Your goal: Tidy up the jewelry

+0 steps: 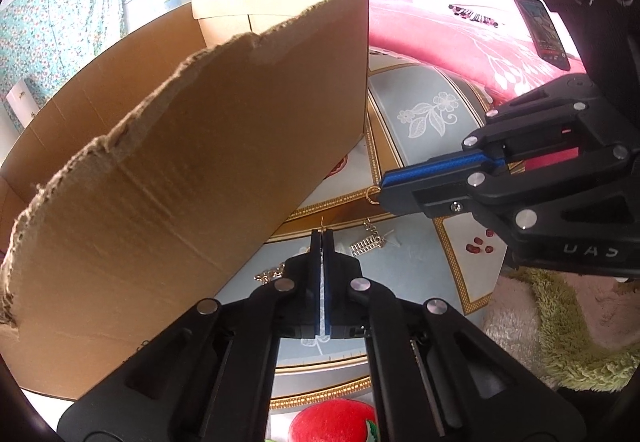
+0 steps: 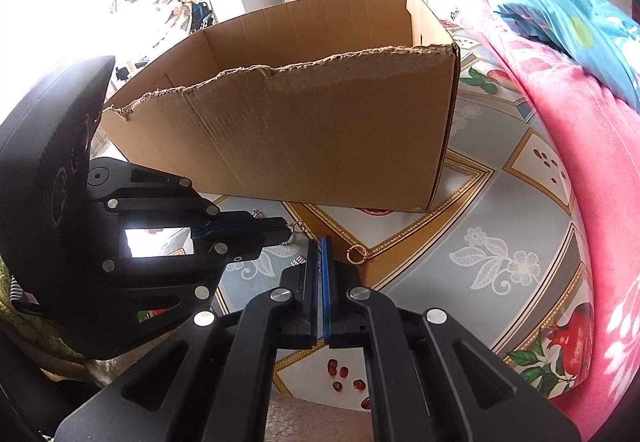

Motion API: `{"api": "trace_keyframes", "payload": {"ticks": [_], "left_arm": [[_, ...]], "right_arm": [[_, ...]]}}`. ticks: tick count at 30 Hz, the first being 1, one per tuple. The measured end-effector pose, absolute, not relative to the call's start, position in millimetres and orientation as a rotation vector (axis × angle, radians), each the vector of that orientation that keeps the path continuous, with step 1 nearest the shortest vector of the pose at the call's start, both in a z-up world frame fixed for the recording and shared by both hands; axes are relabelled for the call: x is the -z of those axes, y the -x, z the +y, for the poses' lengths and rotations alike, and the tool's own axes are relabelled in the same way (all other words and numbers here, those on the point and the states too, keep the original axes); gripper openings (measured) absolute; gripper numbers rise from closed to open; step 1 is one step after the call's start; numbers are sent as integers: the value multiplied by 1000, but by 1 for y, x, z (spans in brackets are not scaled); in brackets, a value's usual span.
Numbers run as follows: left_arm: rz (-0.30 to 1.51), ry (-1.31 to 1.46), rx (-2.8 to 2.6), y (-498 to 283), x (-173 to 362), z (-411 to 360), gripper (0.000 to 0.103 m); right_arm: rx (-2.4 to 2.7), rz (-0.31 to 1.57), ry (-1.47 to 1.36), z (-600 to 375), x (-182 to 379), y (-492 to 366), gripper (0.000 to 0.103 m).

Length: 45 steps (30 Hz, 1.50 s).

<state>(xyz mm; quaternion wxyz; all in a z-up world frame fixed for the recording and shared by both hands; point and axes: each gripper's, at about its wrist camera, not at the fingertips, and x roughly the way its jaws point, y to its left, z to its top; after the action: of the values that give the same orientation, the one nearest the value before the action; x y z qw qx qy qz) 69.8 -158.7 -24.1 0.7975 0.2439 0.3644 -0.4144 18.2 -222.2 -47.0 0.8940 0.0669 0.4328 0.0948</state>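
Note:
In the left wrist view my left gripper is shut, and a thin gold earring hook pokes out from its tips. The right wrist view shows the same left gripper with the gold hook at its end. My right gripper is shut just right of it, with nothing visible between its pads. A small gold ring lies on the patterned cloth close beside its tip. A silver comb-shaped earring lies on the cloth between the two grippers. More gold jewelry shows left of my left fingers.
An open cardboard box with a torn front wall stands just behind the jewelry. The patterned cloth covers the surface. A pink blanket rises on the right, with a phone on it. A fluffy green rug lies at the near edge.

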Motion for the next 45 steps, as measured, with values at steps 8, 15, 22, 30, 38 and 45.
{"api": "trace_keyframes", "payload": {"ticks": [8,15,22,30,38,45], "left_arm": [[797,-423,880,-74,16,-140,0],[811,-407,903,-75,16,-138,1],[805,-466,939,-71,20,-151,17],[812,-526,944,-73,28,-163,17],[836,-512,952,-79,30,-167,16],[824,-499,956,-78,27,-163,9]], "right_arm": [[-209,926,-97,-214,52,-17,2],[-215,945,-91,-213,55,-20,3],[-204,955,-106,-217,58,-22,3],[-196,955,-119,-221,59,-24,3],[-197,954,-127,-222,60,-24,3],[-194,946,-130,-223,59,-23,3]]}}
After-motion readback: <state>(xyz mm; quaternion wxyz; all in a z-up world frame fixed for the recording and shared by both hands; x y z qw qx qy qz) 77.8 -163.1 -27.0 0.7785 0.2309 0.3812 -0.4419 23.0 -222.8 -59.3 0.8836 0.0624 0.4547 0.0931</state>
